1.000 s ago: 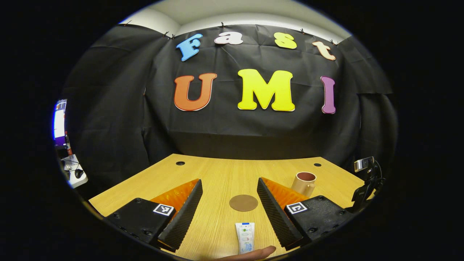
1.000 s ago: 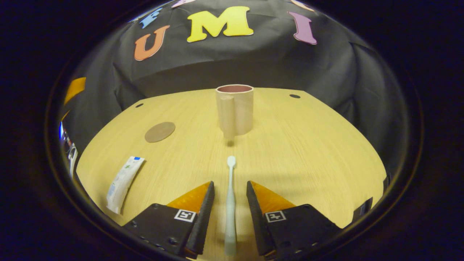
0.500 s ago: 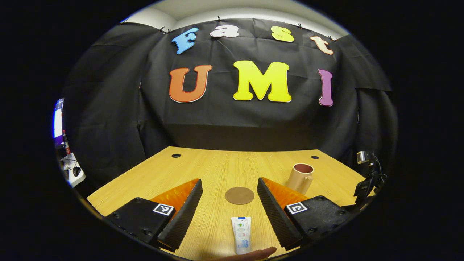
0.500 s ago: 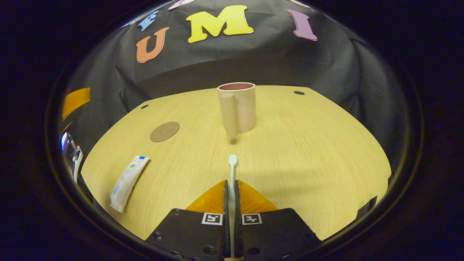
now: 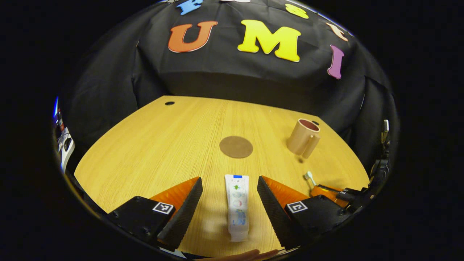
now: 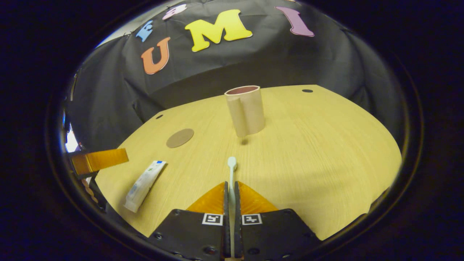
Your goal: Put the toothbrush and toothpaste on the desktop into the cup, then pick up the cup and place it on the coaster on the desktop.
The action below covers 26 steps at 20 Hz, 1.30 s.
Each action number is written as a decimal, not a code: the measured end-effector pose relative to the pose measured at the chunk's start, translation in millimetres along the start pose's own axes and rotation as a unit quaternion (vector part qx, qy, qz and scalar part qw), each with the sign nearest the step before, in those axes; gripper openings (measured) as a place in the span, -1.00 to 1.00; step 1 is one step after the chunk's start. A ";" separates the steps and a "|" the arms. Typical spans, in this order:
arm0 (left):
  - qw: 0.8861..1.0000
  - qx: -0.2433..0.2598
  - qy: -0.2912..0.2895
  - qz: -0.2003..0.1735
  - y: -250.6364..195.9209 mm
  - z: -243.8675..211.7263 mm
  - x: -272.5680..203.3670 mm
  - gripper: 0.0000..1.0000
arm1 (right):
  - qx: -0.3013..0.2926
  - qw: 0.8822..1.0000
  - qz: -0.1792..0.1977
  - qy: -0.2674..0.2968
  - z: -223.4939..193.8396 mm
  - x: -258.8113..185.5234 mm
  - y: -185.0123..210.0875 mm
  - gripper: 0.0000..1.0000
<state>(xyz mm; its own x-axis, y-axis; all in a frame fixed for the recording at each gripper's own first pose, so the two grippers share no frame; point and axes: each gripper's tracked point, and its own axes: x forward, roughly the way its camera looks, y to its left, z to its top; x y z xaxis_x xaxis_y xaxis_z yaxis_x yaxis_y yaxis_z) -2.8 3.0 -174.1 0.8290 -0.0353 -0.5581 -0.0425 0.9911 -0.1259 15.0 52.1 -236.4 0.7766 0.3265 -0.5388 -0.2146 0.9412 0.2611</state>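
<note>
Right gripper view has the toothbrush clamped between both fingers of the right claw, its head pointing forward toward the cup, which stands upright on the bench with its handle facing the camera. Left of the cup lies the round coaster, flat and apart from it.

Left gripper view finds the toothpaste flat on the bench between the spread fingers of the left claw, neither finger touching it. Beyond it sits the coaster, with the cup well off to the right.
</note>
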 end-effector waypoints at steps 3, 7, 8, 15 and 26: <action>1.000 0.007 0.028 0.001 -1.4 -13.6 -0.3 0.94 | -0.005 1.000 0.004 -0.013 3.7 -6.4 1.6 -0.91; 0.999 0.037 0.041 -0.002 -10.9 -30.6 4.6 0.94 | -0.017 0.999 0.006 -0.047 20.3 -23.9 6.5 -0.91; 0.998 0.045 0.045 0.000 -13.4 -35.6 4.4 0.94 | -0.017 0.998 0.010 -0.055 24.4 -29.3 9.9 -0.91; 0.995 0.070 0.068 0.002 -24.0 -52.7 12.7 0.92 | -0.018 0.994 0.016 -0.105 55.2 -58.9 13.7 -0.91; 0.993 0.068 0.092 -0.013 -29.7 -64.2 17.0 0.52 | -0.015 0.988 -0.010 -0.152 97.4 -79.4 2.2 -0.92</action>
<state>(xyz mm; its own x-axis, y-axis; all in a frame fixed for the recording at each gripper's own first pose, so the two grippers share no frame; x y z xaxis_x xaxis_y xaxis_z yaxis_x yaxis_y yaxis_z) -23.2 -35.3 -232.5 0.7123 -0.0725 -0.6981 0.0645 0.9972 -0.0377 10.6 19.8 -115.0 0.9222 0.2706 -0.2762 -0.2112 0.9509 0.2264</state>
